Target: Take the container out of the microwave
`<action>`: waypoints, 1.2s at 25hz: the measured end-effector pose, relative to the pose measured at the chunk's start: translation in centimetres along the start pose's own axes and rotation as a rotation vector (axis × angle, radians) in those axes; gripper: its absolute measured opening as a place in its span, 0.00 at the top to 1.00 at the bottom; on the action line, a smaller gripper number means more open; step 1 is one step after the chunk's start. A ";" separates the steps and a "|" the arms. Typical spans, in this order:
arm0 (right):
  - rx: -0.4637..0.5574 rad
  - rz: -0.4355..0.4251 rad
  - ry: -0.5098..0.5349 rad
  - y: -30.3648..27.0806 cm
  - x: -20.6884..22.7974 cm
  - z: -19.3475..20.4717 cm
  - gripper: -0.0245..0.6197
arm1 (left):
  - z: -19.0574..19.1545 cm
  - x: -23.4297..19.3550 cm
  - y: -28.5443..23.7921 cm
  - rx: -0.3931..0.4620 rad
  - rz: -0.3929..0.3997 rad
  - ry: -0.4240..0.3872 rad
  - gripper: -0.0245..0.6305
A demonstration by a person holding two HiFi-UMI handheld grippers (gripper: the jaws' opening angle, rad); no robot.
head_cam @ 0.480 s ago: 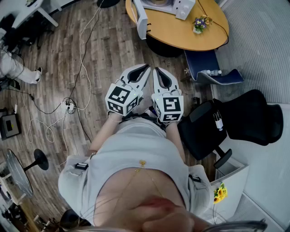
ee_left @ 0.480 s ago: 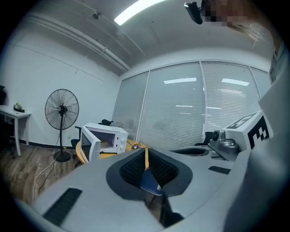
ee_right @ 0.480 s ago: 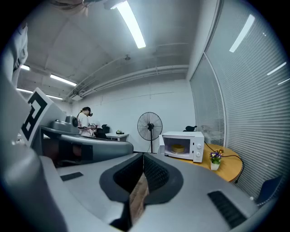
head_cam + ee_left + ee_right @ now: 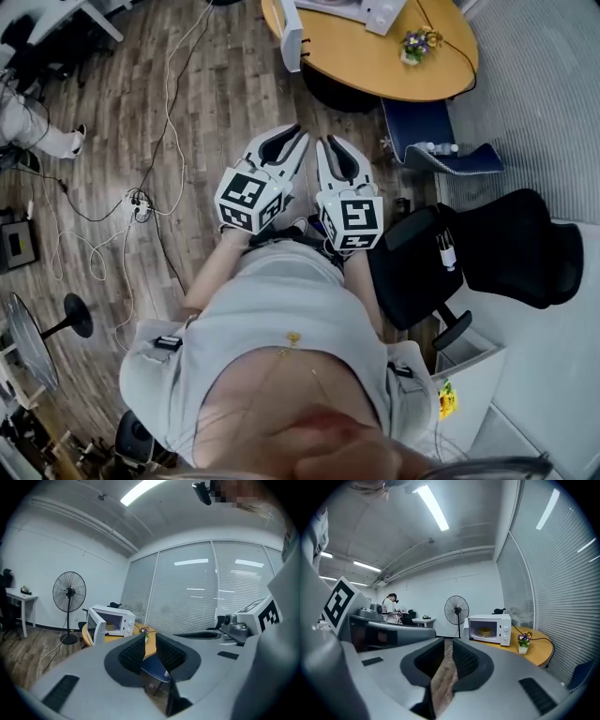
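left gripper (image 4: 292,139) nudged up-left | right gripper (image 4: 330,150) steady | jaws apart, empty

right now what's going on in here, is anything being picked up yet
Nothing is being picked up. A person stands holding the left gripper and the right gripper side by side in front of the body, both with jaws apart and nothing between them. Across the room the microwave sits on a round wooden table with its door open, and the container is inside it. Neither gripper is near it.
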State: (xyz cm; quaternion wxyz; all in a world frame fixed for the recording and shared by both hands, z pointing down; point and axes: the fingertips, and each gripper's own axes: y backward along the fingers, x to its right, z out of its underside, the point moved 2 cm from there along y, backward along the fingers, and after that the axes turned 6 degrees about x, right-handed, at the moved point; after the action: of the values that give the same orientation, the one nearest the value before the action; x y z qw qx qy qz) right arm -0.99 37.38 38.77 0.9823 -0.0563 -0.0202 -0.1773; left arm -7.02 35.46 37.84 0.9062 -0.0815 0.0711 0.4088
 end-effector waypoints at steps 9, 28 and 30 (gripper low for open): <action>0.006 -0.001 -0.010 -0.5 1.2 -0.1 0.86 | 0.1 -0.3 -0.8 -0.002 -0.022 0.020 0.83; -0.004 0.089 -0.029 -8.5 6.8 -0.3 0.87 | -0.6 -6.4 -9.6 -0.042 0.054 0.045 0.83; -0.008 0.096 -0.031 -9.4 7.4 -0.2 0.87 | -0.5 -7.1 -10.4 -0.051 0.059 0.046 0.83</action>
State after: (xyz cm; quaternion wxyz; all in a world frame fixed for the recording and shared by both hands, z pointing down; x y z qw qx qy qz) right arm 2.61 26.05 39.99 0.9891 -0.0637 -0.0322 -0.1291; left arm -3.88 23.33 39.64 0.8895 -0.1118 0.0841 0.4351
